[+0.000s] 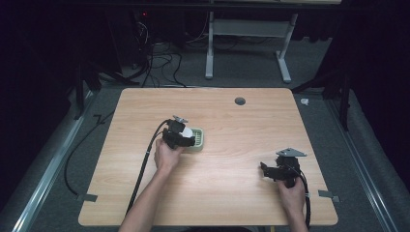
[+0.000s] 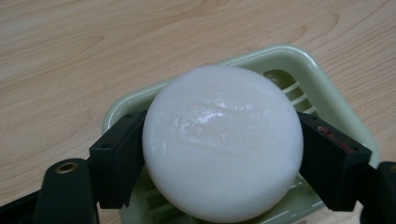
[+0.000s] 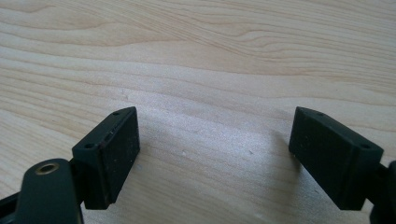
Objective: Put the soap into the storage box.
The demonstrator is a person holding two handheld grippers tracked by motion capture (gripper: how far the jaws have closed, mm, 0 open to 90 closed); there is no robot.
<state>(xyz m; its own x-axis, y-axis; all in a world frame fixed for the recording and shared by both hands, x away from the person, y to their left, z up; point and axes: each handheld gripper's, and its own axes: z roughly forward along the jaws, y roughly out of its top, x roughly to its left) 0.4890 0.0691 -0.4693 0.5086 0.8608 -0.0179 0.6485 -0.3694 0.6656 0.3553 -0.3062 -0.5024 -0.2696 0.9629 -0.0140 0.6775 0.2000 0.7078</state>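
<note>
- High view: my left tongs sit near the middle of the bench, over a pale green soap dish; my right tongs rest well apart toward the right edge.
- Left gripper view: the left tongs are clamped on a white soap bar, one jaw on each side of its rounded body. The bar sits directly over the slatted dish; I cannot tell whether it touches the slats or hangs just above them.
- Right gripper view: the right tongs stand spread wide with nothing between the jaws, only bare wood beneath.
- Judged step: placing the bar into, or lifting it from, the dish.
- Risk, slip: the bar looks smooth and glossy, with curved flanks. The flat jaws contact it on small areas, so a loose or off-centre grip could let it squirt out forward or downward.
- Risk, dish shift: the dish appears light and nothing holds it. A sideways push from the bar or a jaw could slide or tip it on the bench.
- Risk, jaw strike: the jaw tips lie close to the dish rim; lowering tilted could catch the rim.
- Precaution: move vertically, keep the bar level, release only once seated.
</note>
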